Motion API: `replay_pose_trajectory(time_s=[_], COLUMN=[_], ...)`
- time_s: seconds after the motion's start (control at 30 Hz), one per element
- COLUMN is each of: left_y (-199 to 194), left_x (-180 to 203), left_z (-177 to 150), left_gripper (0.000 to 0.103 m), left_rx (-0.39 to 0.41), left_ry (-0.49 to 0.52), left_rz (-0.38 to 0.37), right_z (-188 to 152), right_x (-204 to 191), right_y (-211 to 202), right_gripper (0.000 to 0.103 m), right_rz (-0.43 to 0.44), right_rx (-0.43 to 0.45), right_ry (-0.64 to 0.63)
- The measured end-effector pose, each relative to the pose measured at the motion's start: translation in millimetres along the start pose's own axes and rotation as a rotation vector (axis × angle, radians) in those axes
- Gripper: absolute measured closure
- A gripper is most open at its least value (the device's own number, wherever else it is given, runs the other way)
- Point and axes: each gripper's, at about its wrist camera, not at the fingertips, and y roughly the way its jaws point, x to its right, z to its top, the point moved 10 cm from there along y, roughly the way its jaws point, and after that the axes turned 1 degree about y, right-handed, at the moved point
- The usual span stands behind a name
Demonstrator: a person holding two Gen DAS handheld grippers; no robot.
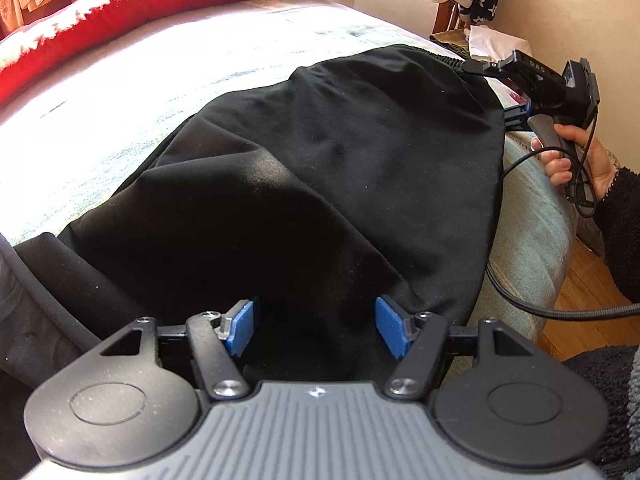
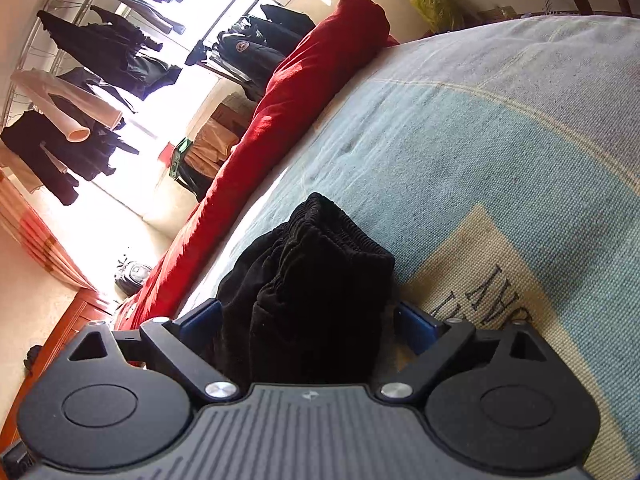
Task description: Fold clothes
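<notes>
A black garment (image 1: 320, 152) lies spread on the bed, its elastic waistband at the far right. My left gripper (image 1: 316, 330) hovers over the garment's near edge. It is open, its blue pads (image 1: 242, 330) wide apart with only flat cloth under them. A hand (image 1: 576, 160) holds my right gripper (image 1: 496, 84) at the waistband corner by the bed's right edge. In the right wrist view the bunched black waistband (image 2: 320, 260) stands between the spread jaws of the right gripper (image 2: 308, 324). That gripper is open, and its pads do not squeeze the cloth.
The bed carries a pale blue woven cover (image 2: 480, 140) with a red duvet (image 1: 120, 12) along its far side. A black cable (image 1: 520, 300) hangs off the right edge above a wooden floor (image 1: 580, 300). Hanging clothes (image 2: 100, 60) fill a rack beyond the bed.
</notes>
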Motion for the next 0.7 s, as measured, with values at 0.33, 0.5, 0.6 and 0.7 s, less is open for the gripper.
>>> replay_pose_trajectory(time_s=[0.33,0.5,0.6,0.7], left_y=[1.9,0.7,0.5,-0.3], left_x=[-0.7,-5.8,-8.7,-9.5], left_z=[3.9,2.5,2.8,3.2], left_gripper=[0.037,0.037,0.037,0.037], left_rx=[0.004,0.013,0.016,0.018], left_ry=[-0.007,-0.032,-0.043,-0.042], left_rz=[0.001,-0.004,-0.004,-0.001], right_z=[4.3,6.8,8.6,8.0], right_x=[-9.4,29.2,35.2,31.2], right_y=[24.2,9.9,7.9,12.5], right_gripper=[0.001,0.068,0.070,0.068], right_rz=[-0.024,-0.021,0.018,-0.024], right_rx=[-0.078,-0.087,-0.097,-0.099], right_ry=[0.072,0.154,0.206,0.186])
